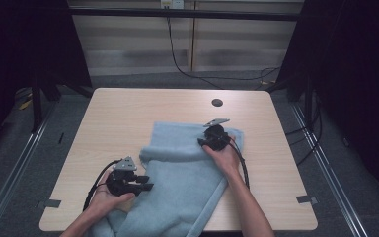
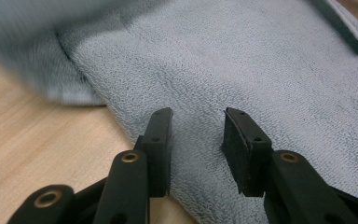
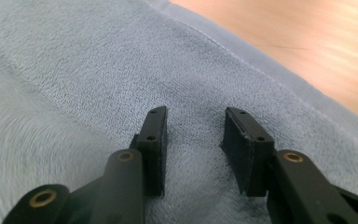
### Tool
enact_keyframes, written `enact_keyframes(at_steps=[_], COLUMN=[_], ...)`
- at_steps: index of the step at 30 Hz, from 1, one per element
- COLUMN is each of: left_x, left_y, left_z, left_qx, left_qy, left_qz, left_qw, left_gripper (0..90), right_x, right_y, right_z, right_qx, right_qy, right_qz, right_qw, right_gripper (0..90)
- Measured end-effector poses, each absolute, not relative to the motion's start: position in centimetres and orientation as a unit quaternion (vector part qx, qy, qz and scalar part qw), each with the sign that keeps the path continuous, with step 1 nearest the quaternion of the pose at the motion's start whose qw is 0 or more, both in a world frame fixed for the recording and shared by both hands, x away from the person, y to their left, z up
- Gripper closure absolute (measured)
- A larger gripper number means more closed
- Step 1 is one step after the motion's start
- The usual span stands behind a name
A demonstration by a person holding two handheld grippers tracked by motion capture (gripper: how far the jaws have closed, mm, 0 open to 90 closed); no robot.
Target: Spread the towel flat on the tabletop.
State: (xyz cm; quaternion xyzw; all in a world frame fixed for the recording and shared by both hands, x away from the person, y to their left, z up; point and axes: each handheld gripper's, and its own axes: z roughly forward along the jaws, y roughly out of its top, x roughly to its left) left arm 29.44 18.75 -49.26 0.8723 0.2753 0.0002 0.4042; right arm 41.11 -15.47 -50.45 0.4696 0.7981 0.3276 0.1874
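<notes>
High view: pale blue terry towel [image 1: 177,168] lies folded on light wooden table [image 1: 128,113], its long axis running toward the person.
Right gripper [image 1: 216,139] hovers over its far end, left gripper [image 1: 140,183] at its left edge; both part-open, holding nothing.

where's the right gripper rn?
In the high view, the right gripper is right of centre over the far part of the light blue towel, near its folded top edge, jaws apart with nothing between them.

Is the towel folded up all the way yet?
Not yet. The light blue terry towel has one fold at its far end, but its near end hangs off the wooden table. Both the left gripper and right gripper are open over it, gripping nothing.
</notes>
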Motion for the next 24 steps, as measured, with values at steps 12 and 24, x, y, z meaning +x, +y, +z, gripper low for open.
enact_keyframes(at_steps=[12, 24], left_x=[29.2, 28.4], left_y=[19.1, 17.9], left_z=[-48.9, -49.4], left_qx=[0.867, 0.888], left_qy=[0.278, 0.261], left_qz=[-0.015, 0.044], left_qw=[0.414, 0.375], left_gripper=[61.1, 82.5], right_x=[38.3, 26.4], right_y=[-18.6, -18.9], right_z=[-47.6, -47.6], right_qx=[0.476, 0.409], right_qy=[0.77, 0.821], right_qz=[0.378, 0.376], right_qw=[0.196, 0.131], right_gripper=[45.2, 43.0])
